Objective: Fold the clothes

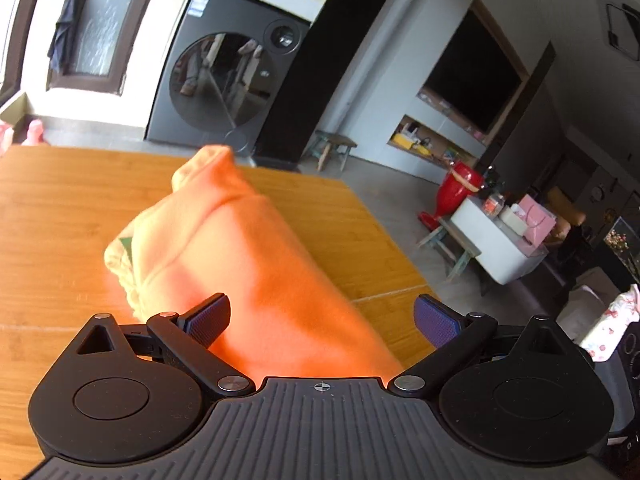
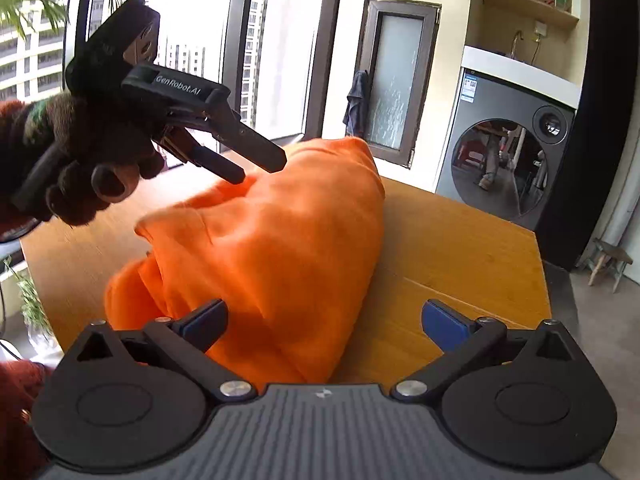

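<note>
An orange garment (image 1: 240,248) lies bundled on the wooden table (image 1: 60,208), with a pale lining showing at its left end. My left gripper (image 1: 322,320) is open, and the cloth runs under and between its blue pads (image 1: 208,320) without being pinched. In the right wrist view the same garment (image 2: 272,248) is a loose heap. My right gripper (image 2: 324,324) stands open at its near edge, the left pad against the cloth. A gloved hand holds the left gripper (image 2: 258,170), whose tips hover at the heap's upper left.
The table's (image 2: 460,240) right edge drops to a grey floor. A washing machine (image 2: 508,160) and a small stool (image 2: 608,264) stand beyond it. A low white table (image 1: 492,236) with a red vase (image 1: 456,192) is at the right. Large windows (image 2: 192,20) are behind.
</note>
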Demonstrator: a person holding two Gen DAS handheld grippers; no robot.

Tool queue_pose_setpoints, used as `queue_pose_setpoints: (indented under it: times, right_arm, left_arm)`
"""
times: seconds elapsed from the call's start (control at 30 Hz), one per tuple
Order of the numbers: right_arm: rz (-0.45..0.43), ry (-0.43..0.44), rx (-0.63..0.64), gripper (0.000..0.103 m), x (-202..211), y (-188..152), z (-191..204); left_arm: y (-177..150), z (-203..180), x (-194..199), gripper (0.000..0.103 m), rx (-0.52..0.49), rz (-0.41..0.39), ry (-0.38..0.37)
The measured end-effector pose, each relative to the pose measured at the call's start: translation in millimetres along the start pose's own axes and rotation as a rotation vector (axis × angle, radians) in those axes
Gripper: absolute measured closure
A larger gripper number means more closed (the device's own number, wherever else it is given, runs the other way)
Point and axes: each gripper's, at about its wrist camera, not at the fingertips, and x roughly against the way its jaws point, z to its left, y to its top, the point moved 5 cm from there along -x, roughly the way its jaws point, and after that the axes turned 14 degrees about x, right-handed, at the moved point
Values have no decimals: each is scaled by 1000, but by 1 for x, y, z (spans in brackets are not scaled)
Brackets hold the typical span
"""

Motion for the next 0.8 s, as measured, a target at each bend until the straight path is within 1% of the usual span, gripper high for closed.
queue_pose_setpoints:
  times: [0.07,0.13,0.17,0.2,0.27,0.3,0.33,0.4,0.43,0.5,0.53,0.63,0.67,0.73,0.8]
  right_arm:
    - [-44,55,-67,0,2,8,-4]
    - [-41,64,-59,0,-8,11,1]
    - [-25,51,-39,0,-15,12,6]
    - [-2,26,-12,0,-23,11,11]
    - [38,3,41,0,-38,12,16]
    - [51,0,64,0,-42,12,18]
    - [56,0,78,0,-42,11,19]
    - [61,-5,86,0,-38,9,14]
    - [64,-8,79,0,-35,9,9]
    - [69,-17,63,0,-29,8,-2]
    - [71,-26,58,0,-25,7,-8]
    - [86,-77,57,0,-13,1,-24]
    - [93,-90,54,0,-10,-1,-27]
    - [109,-101,44,0,-6,-8,-31]
    - [126,-113,34,0,-2,-14,-35]
  left_arm:
    - [18,-16,-5,0,11,-22,-81]
    - [35,-25,-21,0,40,-15,-137]
    - [41,-27,-34,0,57,0,-149]
    - [45,-24,-51,0,72,22,-130]
    - [46,-3,-83,0,96,70,-36]
    - [41,14,-100,0,122,109,22]
    - [36,28,-110,0,142,131,57]
    - [30,46,-113,0,160,123,50]
    - [28,51,-112,0,170,115,46]
    - [26,46,-94,0,178,86,44]
    - [23,40,-81,0,155,72,39]
    - [5,19,-39,0,33,41,19]
    - [-3,13,-26,0,8,42,0]
    - [-23,5,-9,0,-9,69,-48]
    - [-42,4,-4,0,-20,106,-39]
